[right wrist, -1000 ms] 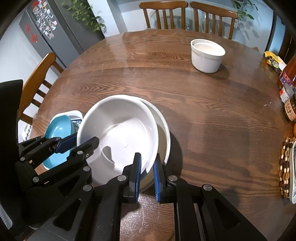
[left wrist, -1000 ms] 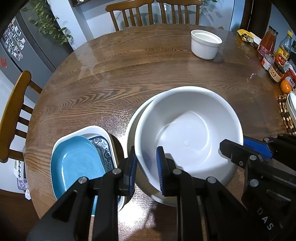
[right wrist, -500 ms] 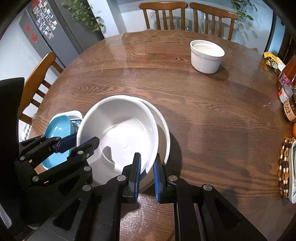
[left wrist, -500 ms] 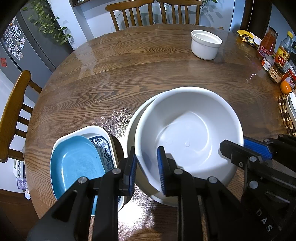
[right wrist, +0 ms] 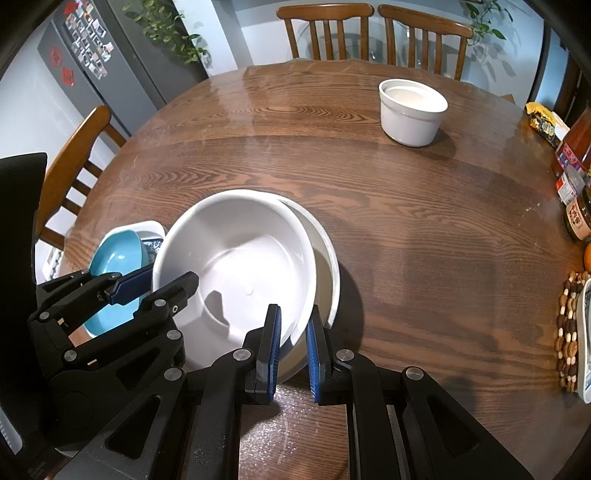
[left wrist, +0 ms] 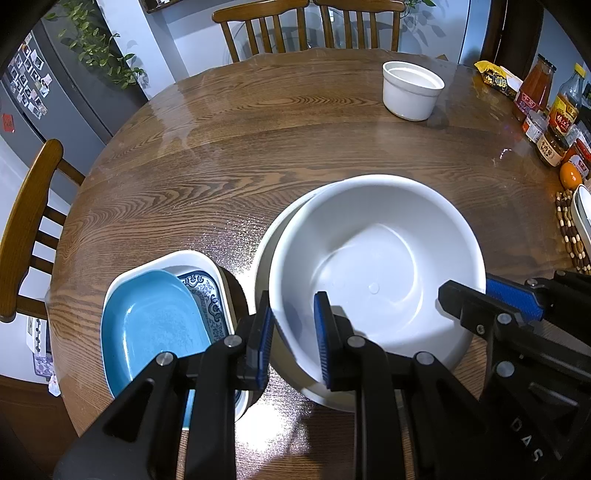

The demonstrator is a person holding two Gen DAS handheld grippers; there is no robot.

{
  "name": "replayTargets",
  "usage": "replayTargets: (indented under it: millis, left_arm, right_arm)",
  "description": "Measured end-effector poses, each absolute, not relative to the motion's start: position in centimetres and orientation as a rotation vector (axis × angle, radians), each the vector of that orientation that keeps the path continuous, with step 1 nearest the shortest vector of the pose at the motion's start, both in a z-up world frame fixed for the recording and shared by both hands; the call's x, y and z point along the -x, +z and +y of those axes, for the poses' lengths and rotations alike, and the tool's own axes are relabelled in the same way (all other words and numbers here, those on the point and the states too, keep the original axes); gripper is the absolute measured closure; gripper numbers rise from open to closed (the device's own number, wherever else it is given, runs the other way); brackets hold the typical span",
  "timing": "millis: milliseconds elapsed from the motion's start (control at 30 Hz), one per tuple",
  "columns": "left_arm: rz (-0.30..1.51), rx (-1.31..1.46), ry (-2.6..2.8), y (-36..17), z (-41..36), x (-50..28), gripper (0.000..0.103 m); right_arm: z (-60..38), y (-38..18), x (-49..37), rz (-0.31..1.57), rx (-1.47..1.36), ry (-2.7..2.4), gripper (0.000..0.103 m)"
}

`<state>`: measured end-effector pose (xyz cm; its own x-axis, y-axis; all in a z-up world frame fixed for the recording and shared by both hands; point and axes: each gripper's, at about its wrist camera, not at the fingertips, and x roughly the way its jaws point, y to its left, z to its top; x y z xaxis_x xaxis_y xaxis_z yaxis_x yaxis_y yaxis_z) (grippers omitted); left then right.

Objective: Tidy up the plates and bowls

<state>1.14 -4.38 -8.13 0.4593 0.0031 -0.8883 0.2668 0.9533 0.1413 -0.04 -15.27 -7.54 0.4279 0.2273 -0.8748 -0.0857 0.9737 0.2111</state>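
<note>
A large white bowl [left wrist: 376, 266] [right wrist: 240, 266] sits off-centre in a second, wider white bowl [left wrist: 266, 240] [right wrist: 328, 258] near the front of the round wooden table [left wrist: 258, 166]. My left gripper [left wrist: 293, 332] [right wrist: 159, 282] is shut on the upper bowl's near-left rim, one pad outside and one inside. On the near-right rim my right gripper [right wrist: 293, 332] [left wrist: 484, 291] is shut the same way. To the left, a blue dish [left wrist: 155, 321] [right wrist: 118, 254] lies in a white patterned dish [left wrist: 177, 256]. A small white bowl [left wrist: 412, 90] [right wrist: 412, 110] stands far right.
Bottles and jars [left wrist: 554, 110], an orange [left wrist: 569, 175] and a beaded mat [left wrist: 570, 236] with a white dish line the table's right edge. Wooden chairs stand at the far side [left wrist: 306, 22] and at the left [left wrist: 26, 229]. A grey fridge [right wrist: 92, 55] is at the back left.
</note>
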Motion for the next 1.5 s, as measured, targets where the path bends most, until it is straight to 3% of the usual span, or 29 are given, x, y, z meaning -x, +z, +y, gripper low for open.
replayTargets:
  millis: [800,1000,1167,1300,1367,1500]
  left_arm:
    - [1.037,-0.277,-0.175,-7.0,-4.9,-0.3,0.074]
    - [1.021,-0.270,-0.174,-6.5,-4.8,0.1,0.062]
    - [0.996,-0.256,-0.154,-5.7,-4.6,0.6,0.036]
    - [0.984,-0.237,-0.147,-5.2,-4.6,1.1,0.030]
    - [0.976,-0.235,-0.137,-5.0,-4.7,1.4,0.026]
    - [0.976,-0.221,-0.122,-4.9,-4.6,1.7,0.021]
  right_arm:
    - [-15.5,-6.7,0.7,1.085,-0.150,0.183,0.090]
    - [-15.9,-6.3,0.8,1.070,-0.159,0.178,0.090]
    - [-16.3,-5.6,1.2,1.049,-0.182,0.188,0.090]
    - [-16.8,-5.3,1.8,1.038,-0.197,0.187,0.090]
    - [-17.0,-5.3,2.1,1.034,-0.200,0.178,0.088]
    - [-17.9,-5.2,2.8,1.028,-0.219,0.159,0.070]
